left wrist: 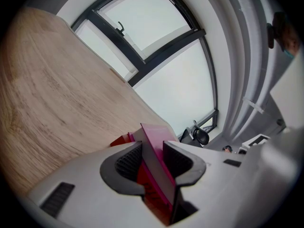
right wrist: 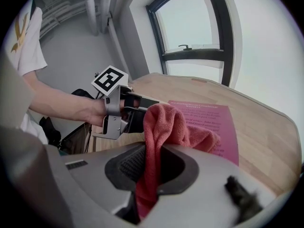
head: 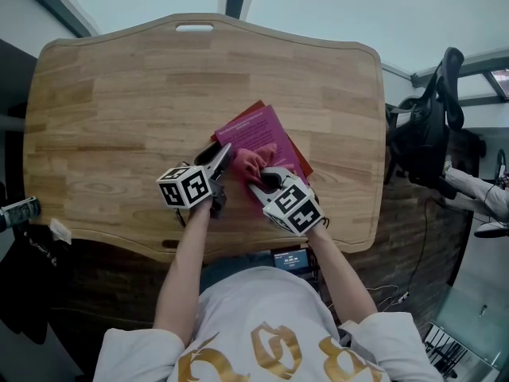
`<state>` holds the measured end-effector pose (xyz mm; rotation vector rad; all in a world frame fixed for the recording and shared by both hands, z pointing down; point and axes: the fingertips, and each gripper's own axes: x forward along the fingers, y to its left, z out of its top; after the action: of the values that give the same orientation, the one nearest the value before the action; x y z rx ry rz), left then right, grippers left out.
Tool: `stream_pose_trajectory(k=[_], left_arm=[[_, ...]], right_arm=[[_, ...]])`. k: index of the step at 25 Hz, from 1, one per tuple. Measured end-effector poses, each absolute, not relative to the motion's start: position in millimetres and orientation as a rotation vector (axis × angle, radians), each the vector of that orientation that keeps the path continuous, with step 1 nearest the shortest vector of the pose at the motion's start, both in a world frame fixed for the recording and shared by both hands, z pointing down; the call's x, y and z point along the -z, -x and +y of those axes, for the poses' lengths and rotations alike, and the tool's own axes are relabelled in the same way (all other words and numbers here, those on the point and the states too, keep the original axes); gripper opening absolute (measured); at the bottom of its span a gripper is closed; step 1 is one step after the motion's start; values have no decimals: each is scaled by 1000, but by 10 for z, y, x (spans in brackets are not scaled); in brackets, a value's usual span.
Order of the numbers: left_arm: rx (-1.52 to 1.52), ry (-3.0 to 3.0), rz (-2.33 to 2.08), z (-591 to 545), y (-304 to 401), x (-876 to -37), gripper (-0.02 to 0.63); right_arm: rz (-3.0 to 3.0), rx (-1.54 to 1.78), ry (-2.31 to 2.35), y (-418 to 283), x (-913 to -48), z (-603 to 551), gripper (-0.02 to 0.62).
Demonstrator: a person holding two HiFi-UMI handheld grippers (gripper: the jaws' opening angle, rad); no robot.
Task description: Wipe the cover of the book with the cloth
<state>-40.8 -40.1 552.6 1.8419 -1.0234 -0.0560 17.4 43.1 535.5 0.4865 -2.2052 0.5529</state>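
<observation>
Your left tongs (left wrist: 153, 161) are clamped on the near edge of the book (head: 258, 127), steadying it mid-tabletop (head: 119, 118). Your right tongs (right wrist: 153, 164) pinch the cloth (right wrist: 167, 121), bunched on the cover. Hold the book firm; wipe in flat, overlapping strokes.

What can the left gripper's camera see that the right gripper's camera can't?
Only the left gripper view shows, close up, the left gripper clamped on the book by its edge, and an office chair past the table. Only the right gripper view shows the red cloth, pinched in the right gripper and lying on the cover, plus the person's arm. Both show the book, the table and big windows.
</observation>
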Motion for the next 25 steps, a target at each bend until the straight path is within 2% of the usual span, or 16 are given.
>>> stream_pose_trajectory(k=[25], left_arm=[[67,-1839,-1037,-400,413,-5528,144]], right_arm=[[-2115,-508,-422,-483,-5365,723,67]])
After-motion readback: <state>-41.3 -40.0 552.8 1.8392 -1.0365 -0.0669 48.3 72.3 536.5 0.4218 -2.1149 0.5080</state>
